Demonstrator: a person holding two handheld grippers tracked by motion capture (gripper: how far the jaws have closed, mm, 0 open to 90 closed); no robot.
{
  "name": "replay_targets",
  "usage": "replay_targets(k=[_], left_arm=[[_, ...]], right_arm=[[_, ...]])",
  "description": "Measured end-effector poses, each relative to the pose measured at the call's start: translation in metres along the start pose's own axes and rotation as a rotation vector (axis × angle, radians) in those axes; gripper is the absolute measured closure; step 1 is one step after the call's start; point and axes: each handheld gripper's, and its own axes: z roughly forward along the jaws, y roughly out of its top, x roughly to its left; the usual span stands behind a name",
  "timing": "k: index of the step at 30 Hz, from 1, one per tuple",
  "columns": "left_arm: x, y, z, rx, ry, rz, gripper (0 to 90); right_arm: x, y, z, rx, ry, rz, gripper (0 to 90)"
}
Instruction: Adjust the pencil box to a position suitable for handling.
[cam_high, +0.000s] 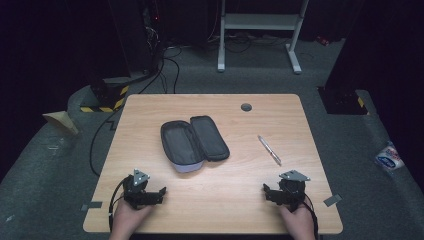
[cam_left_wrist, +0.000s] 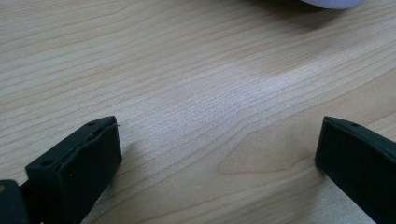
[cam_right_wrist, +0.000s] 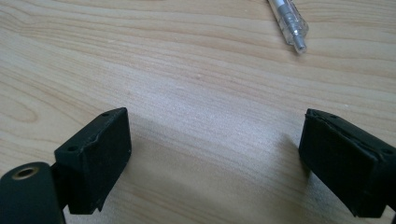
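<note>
The right gripper (cam_high: 272, 192) should approach the clear plastic pen (cam_high: 269, 150), lying just ahead on the bare pale wooden bench (cam_high: 310, 200), across its barrel; its fingers (cam_right_wrist: 95, 163) stand apart, empty. The left gripper (cam_high: 157, 192) is likewise spread, near the open black zip-up pencil case (cam_high: 192, 142). Grey carpet and dark walls surround the bench.

A black pencil case (cam_high: 194, 141) lies unzipped, lid open, mid-table; a clear pen (cam_high: 269, 150) lies apart at its right.
</note>
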Motion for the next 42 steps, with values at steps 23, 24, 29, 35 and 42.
replay_targets(k=[23,24,29,35,42], left_arm=[[-0.001,-0.002,-0.004,-0.040,-0.003,0.001,14.7],[-0.001,-0.003,-0.004,-0.040,-0.004,0.003,14.8],[-0.001,-0.002,-0.005,-0.033,0.000,-0.007,17.0],[0.000,-0.002,-0.008,-0.026,0.007,-0.010,22.5],[-0.004,-0.004,-0.013,-0.030,-0.003,-0.030,26.4]], right_arm=[[-0.001,-0.002,-0.002,0.006,0.028,-0.031,9.0],[-0.001,-0.002,-0.002,0.006,0.029,-0.031,9.0],[0.000,-0.002,-0.002,0.005,0.048,-0.056,9.0],[0.000,-0.002,-0.002,0.007,0.058,-0.063,9.0],[0.000,-0.002,-0.002,0.006,0.061,-0.067,9.0]])
